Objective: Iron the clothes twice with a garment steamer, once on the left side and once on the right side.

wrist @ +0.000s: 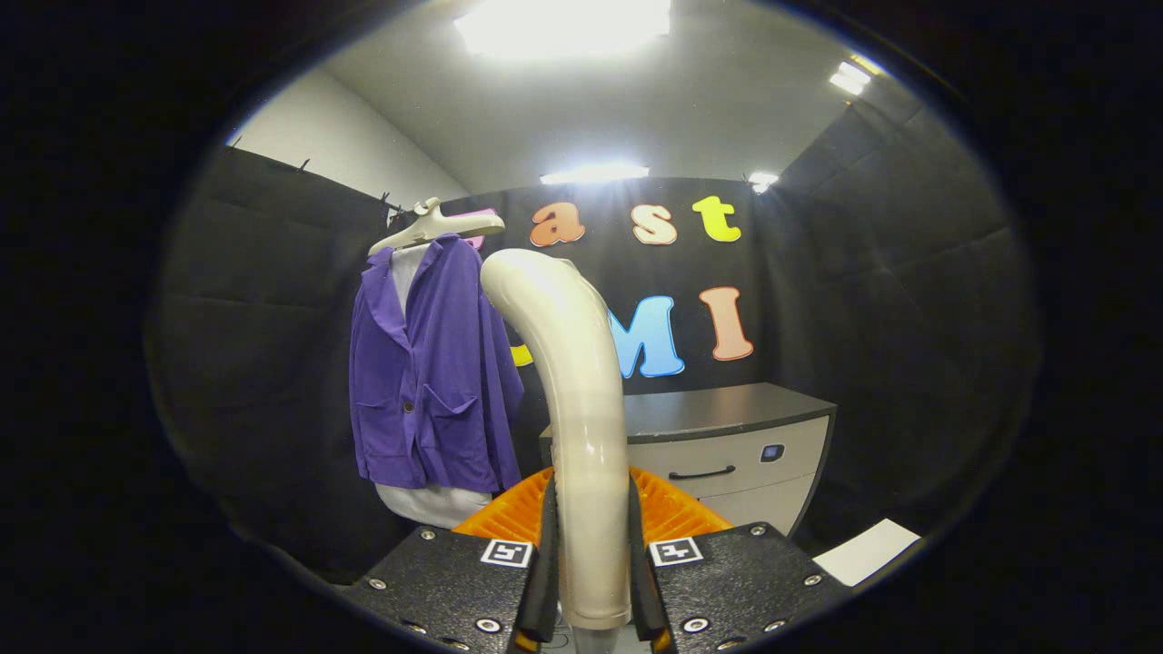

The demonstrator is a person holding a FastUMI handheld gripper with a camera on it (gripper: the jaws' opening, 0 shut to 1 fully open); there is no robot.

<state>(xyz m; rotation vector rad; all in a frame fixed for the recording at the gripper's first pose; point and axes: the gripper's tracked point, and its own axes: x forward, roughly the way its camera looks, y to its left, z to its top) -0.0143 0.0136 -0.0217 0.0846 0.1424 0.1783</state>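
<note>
My gripper (589, 581) is shut on the cream handle of the garment steamer (577, 400), which stands upright between the fingers and curves over to the left at its top. Beyond and left of the steamer hangs a purple jacket (427, 381) over a white garment (434, 502), both on a pale hanger (434, 227) against the black cloth wall. The steamer's bent head sits just right of the jacket's shoulder, apart from the fabric. The steamer's nozzle face is turned away and hidden.
A low cabinet (736, 445) with a dark top and a drawer handle stands beyond the fingers to the right. A white sheet (877, 549) lies on the floor at the near right. Black cloth walls close the booth on all sides.
</note>
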